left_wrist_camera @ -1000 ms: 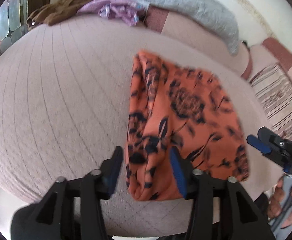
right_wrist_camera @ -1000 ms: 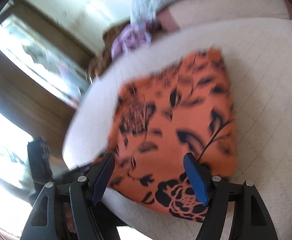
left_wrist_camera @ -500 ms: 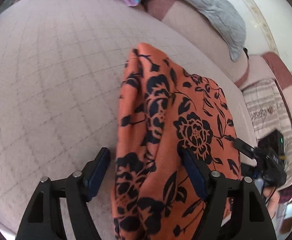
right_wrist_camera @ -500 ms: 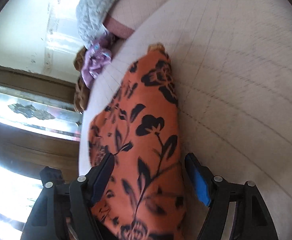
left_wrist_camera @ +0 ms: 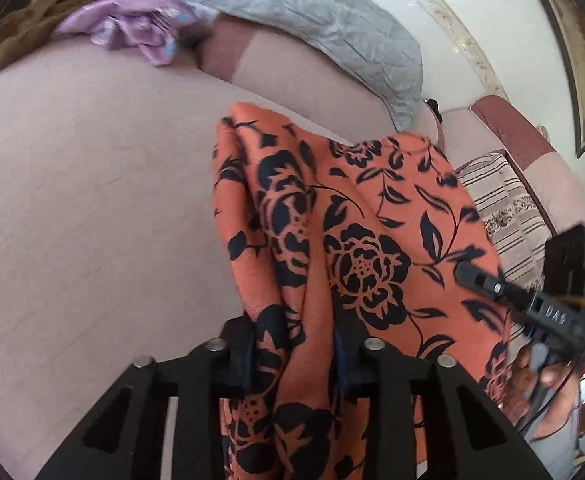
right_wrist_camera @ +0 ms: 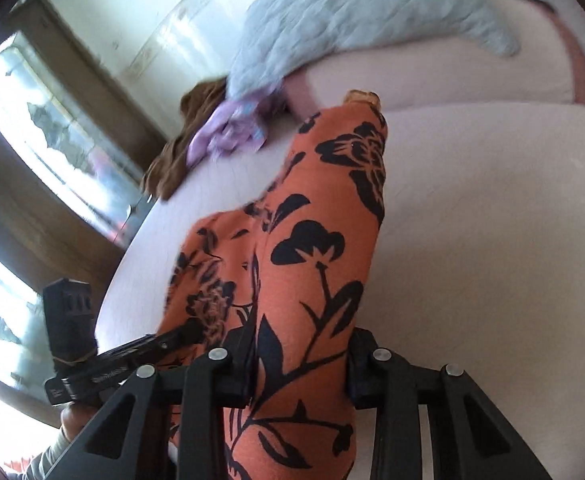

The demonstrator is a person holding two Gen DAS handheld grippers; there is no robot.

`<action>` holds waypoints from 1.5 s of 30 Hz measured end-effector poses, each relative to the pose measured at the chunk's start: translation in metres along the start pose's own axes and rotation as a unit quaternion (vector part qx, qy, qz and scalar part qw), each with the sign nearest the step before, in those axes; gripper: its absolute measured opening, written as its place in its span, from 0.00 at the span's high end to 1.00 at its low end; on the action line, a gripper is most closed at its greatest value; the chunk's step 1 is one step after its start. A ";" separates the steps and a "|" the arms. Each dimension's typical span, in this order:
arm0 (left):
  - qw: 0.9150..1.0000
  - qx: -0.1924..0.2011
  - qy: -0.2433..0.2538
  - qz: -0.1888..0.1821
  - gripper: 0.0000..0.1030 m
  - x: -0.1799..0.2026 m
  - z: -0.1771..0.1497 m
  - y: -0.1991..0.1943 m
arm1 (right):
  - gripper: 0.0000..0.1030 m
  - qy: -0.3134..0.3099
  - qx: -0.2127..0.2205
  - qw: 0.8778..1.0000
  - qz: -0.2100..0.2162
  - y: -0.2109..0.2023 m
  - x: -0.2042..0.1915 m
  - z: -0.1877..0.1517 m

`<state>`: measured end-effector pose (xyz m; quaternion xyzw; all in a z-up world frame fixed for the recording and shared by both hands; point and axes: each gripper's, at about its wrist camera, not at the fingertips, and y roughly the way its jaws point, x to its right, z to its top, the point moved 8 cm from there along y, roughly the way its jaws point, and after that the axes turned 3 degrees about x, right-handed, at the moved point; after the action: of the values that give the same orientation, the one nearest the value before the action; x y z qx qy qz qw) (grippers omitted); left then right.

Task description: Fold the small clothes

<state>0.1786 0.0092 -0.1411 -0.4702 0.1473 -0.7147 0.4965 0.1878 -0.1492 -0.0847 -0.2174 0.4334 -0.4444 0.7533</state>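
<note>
Orange garment [left_wrist_camera: 352, 248], one; claws, two

The small garment [left_wrist_camera: 364, 248] is orange with a dark navy print of roses, leaves and thin stems, and it lies on a bed [left_wrist_camera: 92, 208] whose cover is a pale pinkish beige. Along the bed's far edge lie a brown cloth [left_wrist_camera: 52, 12], a lilac cloth with small blue marks [left_wrist_camera: 132, 28] and a pale grey quilted blanket [left_wrist_camera: 312, 20], next to cushions in pale pink with dusty-rose bands [left_wrist_camera: 228, 56] and one cushion striped brown on cream [left_wrist_camera: 508, 216]. Both the left tool [left_wrist_camera: 296, 356] and the right tool [right_wrist_camera: 298, 364] are black.
</note>
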 end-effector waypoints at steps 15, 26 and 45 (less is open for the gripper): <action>0.984 -0.005 0.080 0.161 0.33 0.007 -0.046 -0.001 | 0.18 0.050 0.107 0.991 -0.068 -0.049 0.048 -0.031; 0.976 0.034 0.095 0.194 0.21 0.018 -0.059 -0.064 | 0.11 -0.024 0.072 0.989 -0.129 -0.035 -0.003 -0.065; 0.965 0.110 0.144 0.191 0.03 0.092 -0.069 -0.124 | 0.00 -0.104 0.119 0.960 -0.231 -0.134 -0.040 -0.106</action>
<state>0.0457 -0.0288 -0.0448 -0.2682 0.2246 -0.6783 0.6461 0.0245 -0.1769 -0.0274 -0.2650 0.2350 -0.6297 0.6914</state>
